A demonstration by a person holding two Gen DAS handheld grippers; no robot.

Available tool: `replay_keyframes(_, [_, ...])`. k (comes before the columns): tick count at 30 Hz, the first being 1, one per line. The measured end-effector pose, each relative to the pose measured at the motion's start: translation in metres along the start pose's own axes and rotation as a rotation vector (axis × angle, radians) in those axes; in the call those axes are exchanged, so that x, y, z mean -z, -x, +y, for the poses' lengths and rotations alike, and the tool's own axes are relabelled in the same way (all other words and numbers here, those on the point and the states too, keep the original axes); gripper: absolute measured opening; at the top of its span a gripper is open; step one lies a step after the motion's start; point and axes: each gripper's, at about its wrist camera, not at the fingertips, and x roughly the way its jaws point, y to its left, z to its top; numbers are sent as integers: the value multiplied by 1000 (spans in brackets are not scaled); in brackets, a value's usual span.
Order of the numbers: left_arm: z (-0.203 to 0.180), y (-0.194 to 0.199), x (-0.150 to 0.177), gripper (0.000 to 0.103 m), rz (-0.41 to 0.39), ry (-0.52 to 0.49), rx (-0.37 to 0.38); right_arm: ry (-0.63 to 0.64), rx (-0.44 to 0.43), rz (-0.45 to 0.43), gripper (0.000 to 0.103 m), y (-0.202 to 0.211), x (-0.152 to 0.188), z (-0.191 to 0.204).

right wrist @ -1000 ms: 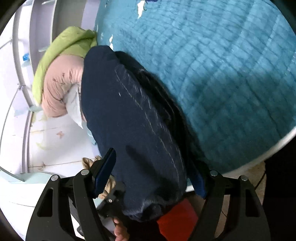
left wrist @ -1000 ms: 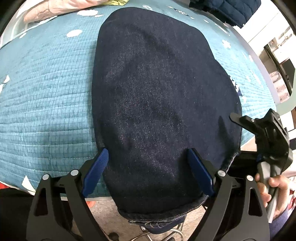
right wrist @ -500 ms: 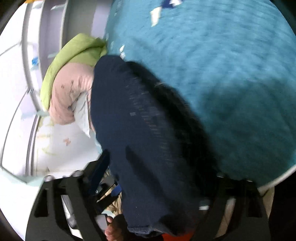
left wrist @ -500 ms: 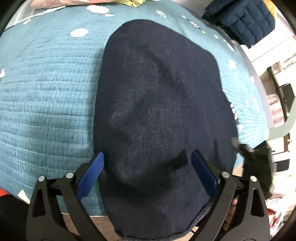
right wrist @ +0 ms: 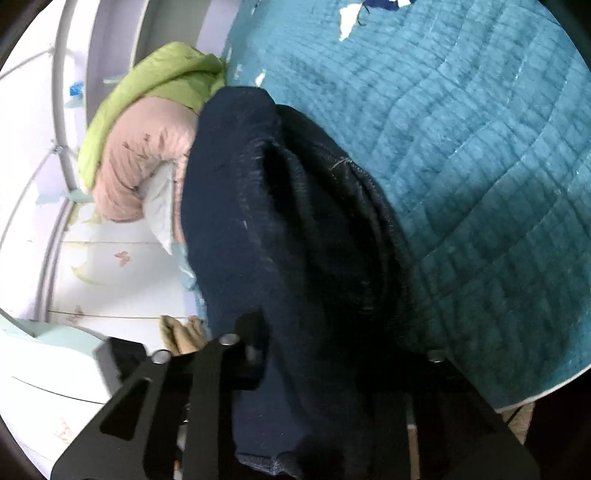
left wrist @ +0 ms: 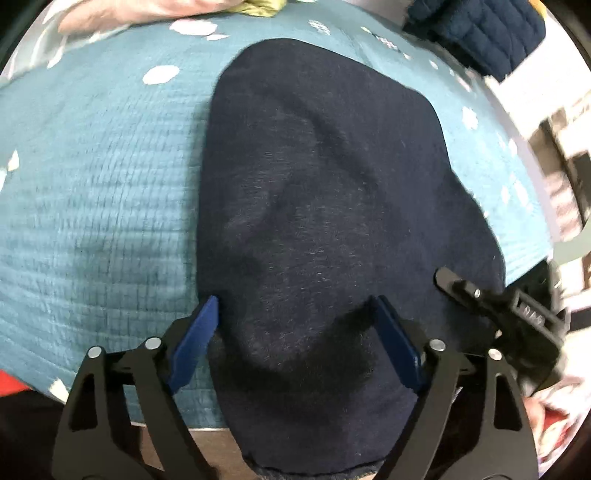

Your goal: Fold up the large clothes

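A large dark denim garment (left wrist: 332, 184) lies lengthwise on the teal quilted bed (left wrist: 92, 184), its near end hanging over the bed's front edge. My left gripper (left wrist: 295, 314) hovers above that near end. Its blue pads (left wrist: 201, 332) straddle the cloth far apart and the jaws are closing. In the right wrist view the same garment (right wrist: 240, 240) shows stacked layers along its side. My right gripper (right wrist: 332, 354) is closing on that bunched edge, with its pads buried in the folds. From the left wrist view the right gripper (left wrist: 480, 306) sits at the garment's right edge.
A pink roll (right wrist: 140, 166) and green bedding (right wrist: 155, 74) lie beyond the garment's far end. A navy quilted jacket (left wrist: 480, 29) rests at the bed's far corner. White drawers (right wrist: 110, 266) stand beside the bed. The teal quilt (right wrist: 480, 147) stretches to the right.
The right jaws went from wide apart to drawn in on the garment's edge. The left gripper moved further over the bed, so more cloth and less floor shows beneath it.
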Motion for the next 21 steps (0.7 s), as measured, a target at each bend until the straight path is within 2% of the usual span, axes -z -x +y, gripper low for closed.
replay_keyframes(1, [9, 4, 0, 84, -5, 42, 33, -34, -29, 2, 18, -1, 0, -3])
replay_keyframes(3, [24, 7, 0, 84, 5, 108, 40, -82, -80, 7, 17, 3, -3, -10])
replay_keyframes(5, [39, 6, 0, 85, 23, 183, 88, -114, -128, 13, 17, 8, -4, -14])
replay_keyframes(7, [42, 4, 1, 84, 40, 219, 124, -108, -129, 17, 17, 8, -6, -11])
replay_keyframes(9, [39, -3, -1, 86, 73, 216, 160, -123, -127, 16, 17, 4, -9, -12])
replay_keyframes(14, [27, -13, -6, 90, 74, 204, 161, -120, -87, 28, 17, 20, -7, -24])
replay_keyframes(16, [26, -9, -7, 79, 57, 180, 160, -78, -47, 31, 17, 21, -7, -17])
replay_keyframes(18, [24, -2, -5, 64, 40, 147, 148, -17, 15, 32, 17, 19, -6, -6])
replay_keyframes(21, [27, 10, -2, 50, 8, 125, 153, 127, 136, 27, 17, 17, -1, 23])
